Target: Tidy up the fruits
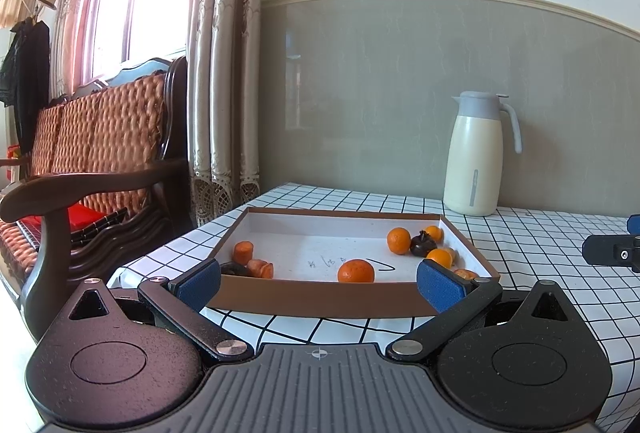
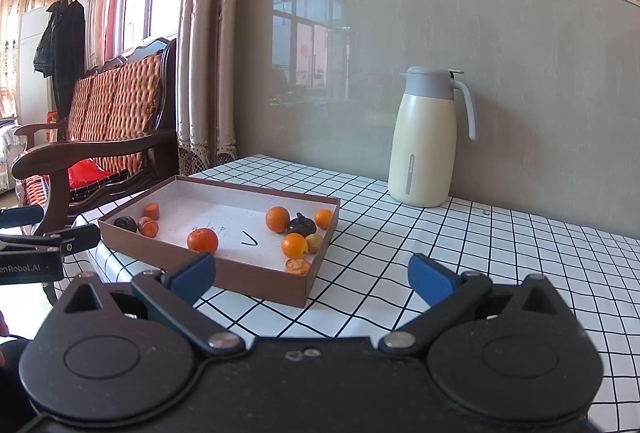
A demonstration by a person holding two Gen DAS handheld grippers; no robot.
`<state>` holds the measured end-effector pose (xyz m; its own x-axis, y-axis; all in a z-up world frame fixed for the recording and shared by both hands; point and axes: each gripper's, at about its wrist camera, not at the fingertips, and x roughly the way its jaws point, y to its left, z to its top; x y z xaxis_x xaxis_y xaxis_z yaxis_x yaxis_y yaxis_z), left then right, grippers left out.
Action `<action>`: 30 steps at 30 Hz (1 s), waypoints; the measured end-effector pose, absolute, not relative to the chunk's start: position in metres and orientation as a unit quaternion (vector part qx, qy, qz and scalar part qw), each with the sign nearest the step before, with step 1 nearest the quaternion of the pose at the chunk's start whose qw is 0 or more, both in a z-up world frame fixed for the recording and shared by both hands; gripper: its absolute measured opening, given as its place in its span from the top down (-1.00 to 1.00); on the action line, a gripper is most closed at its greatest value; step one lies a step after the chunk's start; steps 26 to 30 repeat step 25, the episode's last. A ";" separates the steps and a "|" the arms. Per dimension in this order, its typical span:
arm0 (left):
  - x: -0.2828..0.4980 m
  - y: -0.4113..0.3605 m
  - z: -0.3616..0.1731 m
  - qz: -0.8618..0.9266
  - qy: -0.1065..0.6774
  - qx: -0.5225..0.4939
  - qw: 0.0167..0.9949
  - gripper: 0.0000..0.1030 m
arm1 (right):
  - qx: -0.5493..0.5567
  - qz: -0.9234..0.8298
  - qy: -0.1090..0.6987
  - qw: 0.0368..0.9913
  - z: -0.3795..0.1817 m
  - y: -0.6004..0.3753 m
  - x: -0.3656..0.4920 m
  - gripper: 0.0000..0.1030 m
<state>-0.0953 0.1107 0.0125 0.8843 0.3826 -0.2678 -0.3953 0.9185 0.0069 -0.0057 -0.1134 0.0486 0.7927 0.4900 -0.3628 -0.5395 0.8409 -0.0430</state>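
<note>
A: Left wrist view. Report finger state.

B: My left gripper (image 1: pixel 320 283) stands wide apart, holding nothing. Its 2 blue pads (image 1: pixel 199 284) sit low at the near wall of the box (image 1: pixel 320 303), 1 toward each near corner.

A: Contents of the box?

B: Left near corner: 1 carrot piece (image 1: pixel 243 252), a 2nd carrot piece (image 1: pixel 261 268) and 1 dark fruit (image 1: pixel 236 269), bunched together. Centre near wall: 1 orange (image 1: pixel 356 271), alone. Right side: a cluster of oranges (image 1: pixel 399 241) around 1 dark stemmed fruit (image 1: pixel 423 245). Pen marks show on the white floor.

A: Surroundings?

B: The box rests on a checked cloth (image 1: pixel 540 265). A cream jug (image 1: pixel 476 157) stands upright behind it, against the wall. My right gripper shows at the right edge.

A: Right wrist view. Report finger state.

B: My right gripper (image 2: pixel 312 277) is also spread wide, empty. Its left pad (image 2: pixel 192 279) overlaps the box's near wall (image 2: pixel 224 275); whether it touches, I cannot tell. Its right pad is over bare cloth (image 2: pixel 440 233), right of the box.

A: Fruit positions here?

B: 1 lone orange (image 2: pixel 202 240) lies near the front wall. 1 halved orange (image 2: pixel 297 266) lies cut face up in the near right corner, beside 1 whole orange (image 2: pixel 295 245) and 1 small yellowish fruit (image 2: pixel 314 243). The dark stemmed fruit (image 2: pixel 302 225) sits just behind them. The jug (image 2: pixel 424 141) stands well apart, to the rear right. The left gripper (image 2: pixel 48 243) shows at the left edge.
</note>
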 end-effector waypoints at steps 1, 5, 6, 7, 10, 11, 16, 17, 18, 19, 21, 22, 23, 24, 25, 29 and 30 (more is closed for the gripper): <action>-0.095 0.111 0.013 0.200 0.133 -0.024 0.970 -1.00 | -0.072 0.273 0.171 0.944 0.049 -0.113 -0.006 -0.89; -0.095 0.112 0.012 0.200 0.133 -0.025 0.971 -1.00 | -0.072 0.273 0.171 0.944 0.049 -0.113 -0.006 -0.89; -0.095 0.112 0.012 0.200 0.132 -0.024 0.971 -1.00 | -0.073 0.272 0.171 0.944 0.049 -0.113 -0.006 -0.89; -0.095 0.111 0.012 0.200 0.132 -0.024 0.971 -1.00 | -0.073 0.272 0.172 0.944 0.048 -0.113 -0.006 -0.89; -0.095 0.112 0.012 0.199 0.132 -0.025 0.971 -1.00 | -0.073 0.272 0.171 0.944 0.048 -0.113 -0.006 -0.89; -0.095 0.112 0.012 0.200 0.132 -0.025 0.971 -1.00 | -0.073 0.272 0.172 0.944 0.047 -0.113 -0.006 -0.89; -0.095 0.112 0.012 0.197 0.130 -0.026 0.971 -1.00 | -0.072 0.272 0.173 0.944 0.046 -0.114 -0.006 -0.89; -0.095 0.112 0.012 0.196 0.130 -0.027 0.972 -1.00 | -0.072 0.272 0.173 0.944 0.045 -0.114 -0.005 -0.89; -0.096 0.113 0.012 0.198 0.128 -0.028 0.972 -1.00 | -0.071 0.272 0.174 0.944 0.045 -0.114 -0.005 -0.89; -0.096 0.113 0.012 0.197 0.127 -0.028 0.972 -1.00 | -0.072 0.272 0.174 0.944 0.045 -0.114 -0.005 -0.89; -0.097 0.112 0.012 0.197 0.124 -0.027 0.972 -1.00 | -0.072 0.272 0.173 0.944 0.045 -0.114 -0.006 -0.89; -0.097 0.112 0.012 0.197 0.123 -0.026 0.972 -1.00 | -0.072 0.272 0.173 0.944 0.045 -0.114 -0.004 -0.88; -0.098 0.111 0.012 0.198 0.121 -0.025 0.972 -1.00 | -0.072 0.272 0.173 0.944 0.045 -0.114 -0.004 -0.89; -0.098 0.111 0.012 0.198 0.121 -0.025 0.972 -1.00 | -0.072 0.272 0.173 0.944 0.045 -0.114 -0.004 -0.89; -0.099 0.111 0.012 0.198 0.123 -0.025 0.972 -1.00 | -0.072 0.272 0.173 0.944 0.045 -0.114 -0.005 -0.89; -0.099 0.111 0.012 0.198 0.123 -0.025 0.972 -1.00 | -0.072 0.272 0.173 0.944 0.045 -0.114 -0.005 -0.89; -0.099 0.111 0.012 0.198 0.123 -0.025 0.972 -1.00 | -0.072 0.272 0.173 0.944 0.045 -0.114 -0.005 -0.89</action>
